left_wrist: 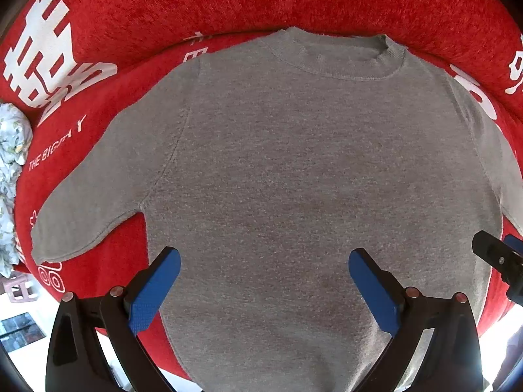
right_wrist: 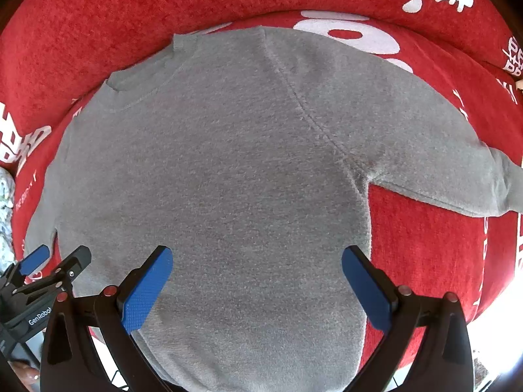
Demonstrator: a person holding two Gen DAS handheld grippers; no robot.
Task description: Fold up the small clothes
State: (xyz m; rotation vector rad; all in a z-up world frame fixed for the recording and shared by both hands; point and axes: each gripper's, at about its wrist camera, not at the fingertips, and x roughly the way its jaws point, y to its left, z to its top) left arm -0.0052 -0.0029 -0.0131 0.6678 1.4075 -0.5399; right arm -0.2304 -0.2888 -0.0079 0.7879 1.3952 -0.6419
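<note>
A small grey sweater point(left_wrist: 294, 163) lies flat and spread out on a red cover, collar at the far side, both sleeves out to the sides. It also shows in the right wrist view point(right_wrist: 228, 179). My left gripper point(left_wrist: 264, 258) is open and empty, hovering over the sweater's lower left part. My right gripper point(right_wrist: 256, 254) is open and empty over the lower right part. The left sleeve point(left_wrist: 88, 202) points down-left; the right sleeve point(right_wrist: 457, 176) runs off to the right. Each gripper shows at the edge of the other's view.
The red cover point(left_wrist: 228, 3) with white lettering rises into a padded back behind the collar. A pale floral cloth point(left_wrist: 9, 150) lies at the far left. The cover's front edge drops off to a bright floor below the hem.
</note>
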